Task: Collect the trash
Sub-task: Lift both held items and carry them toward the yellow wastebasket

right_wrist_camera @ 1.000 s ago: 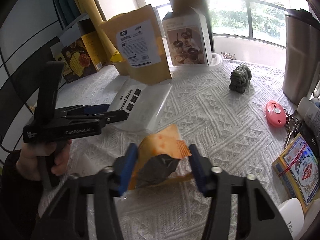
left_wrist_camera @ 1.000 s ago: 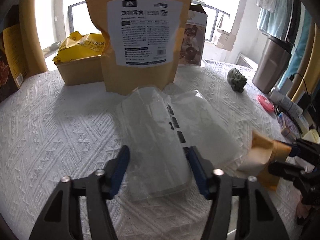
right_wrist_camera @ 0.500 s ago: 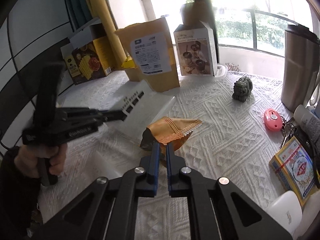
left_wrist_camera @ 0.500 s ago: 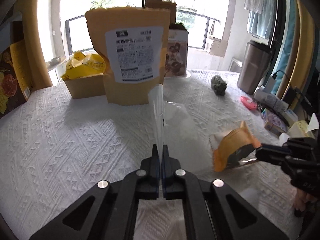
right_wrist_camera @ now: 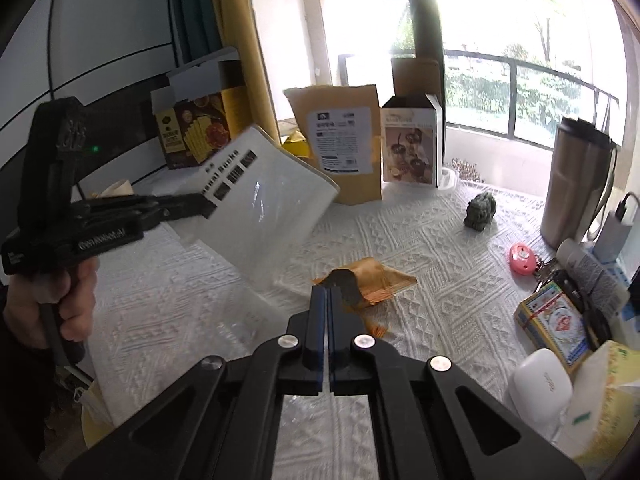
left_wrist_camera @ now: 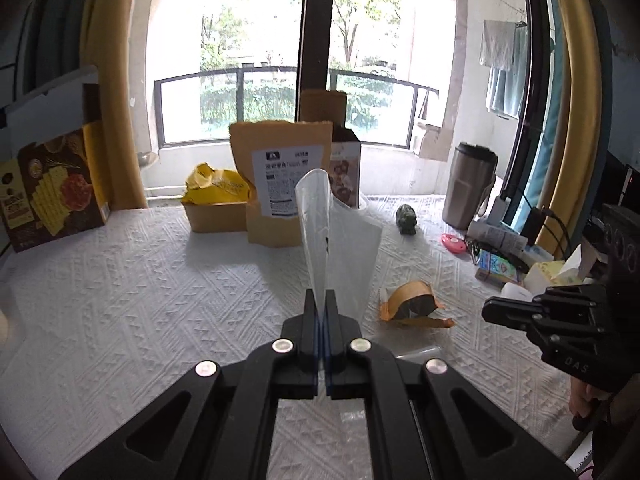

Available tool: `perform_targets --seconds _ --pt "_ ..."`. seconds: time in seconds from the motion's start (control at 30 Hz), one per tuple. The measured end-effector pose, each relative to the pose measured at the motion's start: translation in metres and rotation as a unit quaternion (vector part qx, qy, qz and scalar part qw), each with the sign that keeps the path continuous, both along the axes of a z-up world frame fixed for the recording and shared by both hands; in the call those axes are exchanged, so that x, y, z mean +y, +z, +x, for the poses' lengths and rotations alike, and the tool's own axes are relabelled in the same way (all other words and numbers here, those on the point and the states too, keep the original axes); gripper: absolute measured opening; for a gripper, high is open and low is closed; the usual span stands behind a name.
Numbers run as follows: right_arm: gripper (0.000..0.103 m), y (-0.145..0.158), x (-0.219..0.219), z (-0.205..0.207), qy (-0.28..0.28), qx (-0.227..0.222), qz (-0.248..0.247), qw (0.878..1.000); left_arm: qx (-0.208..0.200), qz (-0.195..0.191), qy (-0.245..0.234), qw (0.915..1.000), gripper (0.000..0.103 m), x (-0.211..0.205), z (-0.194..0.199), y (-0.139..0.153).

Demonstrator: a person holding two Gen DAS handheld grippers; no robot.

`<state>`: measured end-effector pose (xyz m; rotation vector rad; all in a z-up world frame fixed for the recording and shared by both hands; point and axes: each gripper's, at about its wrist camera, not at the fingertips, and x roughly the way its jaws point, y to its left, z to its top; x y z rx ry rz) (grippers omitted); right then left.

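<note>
Two pieces of trash are now gripped, one in each tool. A second ago both pairs of jaws were wide around their targets; now the left gripper (left_wrist_camera: 321, 304) is pressed together on the clear plastic bag (left_wrist_camera: 332, 236), and the right gripper (right_wrist_camera: 327, 300) is pressed together on the orange snack wrapper (right_wrist_camera: 366, 280). The clear plastic bag, which was lying flat on the white tablecloth (left_wrist_camera: 140, 280) before, is now lifted and stands up from the closed jaws like a fan, in front of the brown paper pouch (left_wrist_camera: 280, 184) at the far side. The orange snack wrapper is pinched at its dark inner edge; whether it is fully off the cloth cannot be told, but it seems raised at the near end. Both tools are seen higher over the table than before. It is judged that the picking step is finished for these two items, and that carrying them to a bin is what remains; no bin is visible. The thin bag may slip if it is swung quickly.
</note>
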<state>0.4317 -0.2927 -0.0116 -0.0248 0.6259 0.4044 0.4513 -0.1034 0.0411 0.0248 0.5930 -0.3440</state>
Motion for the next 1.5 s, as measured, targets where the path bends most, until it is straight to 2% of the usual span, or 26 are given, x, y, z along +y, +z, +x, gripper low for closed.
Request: perform_targets --seconds 0.17,0.2,0.23,0.3,0.5,0.67,0.77,0.83,0.97,1.0,1.03,1.27,1.5 --pt "0.005 -0.006 -0.003 0.011 -0.023 0.004 -0.016 1.0 -0.015 -0.001 0.023 0.9996 0.001 0.02 -0.017 0.006" --pt "0.016 -0.01 -0.004 0.017 -0.028 0.007 -0.023 0.999 -0.015 -0.003 0.029 0.9995 0.001 0.025 -0.017 0.005" --pt "0.04 -0.014 -0.004 0.026 -0.028 0.012 -0.028 0.999 -0.013 -0.007 0.034 0.9993 0.001 0.031 -0.017 0.003" --pt "0.069 -0.021 -0.003 0.042 -0.027 0.019 -0.034 0.999 -0.009 -0.014 0.046 0.9988 0.001 0.042 -0.015 -0.001" --pt "0.069 -0.035 0.006 0.08 -0.012 0.024 -0.086 0.996 -0.011 -0.026 0.062 0.9976 0.001 0.065 -0.013 -0.01" --pt "0.069 -0.048 0.005 0.11 0.013 0.06 -0.078 0.995 -0.009 -0.037 0.064 0.9972 0.001 0.074 -0.012 -0.017" --pt "0.069 -0.054 0.005 0.114 0.023 0.076 -0.064 0.995 -0.007 -0.039 0.066 0.997 0.001 0.076 -0.014 -0.019" --pt "0.054 -0.052 0.009 0.109 0.029 0.069 -0.072 0.995 -0.007 -0.043 0.07 0.9966 0.001 0.078 -0.018 -0.018" --pt "0.049 -0.049 0.014 0.097 0.039 0.058 -0.082 0.994 -0.013 -0.036 0.078 0.9962 0.001 0.08 -0.03 -0.015" --pt "0.016 -0.048 0.016 0.093 0.044 0.055 -0.084 0.994 -0.015 -0.032 0.08 0.9962 0.001 0.08 -0.034 -0.014" --pt "0.002 -0.047 0.02 0.088 0.036 0.046 -0.1 0.993 -0.016 -0.031 0.08 0.9961 0.001 0.081 -0.039 -0.012" --pt "0.002 -0.013 0.032 0.047 0.049 -0.001 -0.106 0.993 -0.035 -0.043 0.09 0.9944 0.001 0.095 -0.076 0.008" --pt "0.002 0.019 0.049 -0.005 0.067 -0.028 -0.103 0.992 -0.055 -0.054 0.093 0.9927 0.001 0.109 -0.12 0.024"
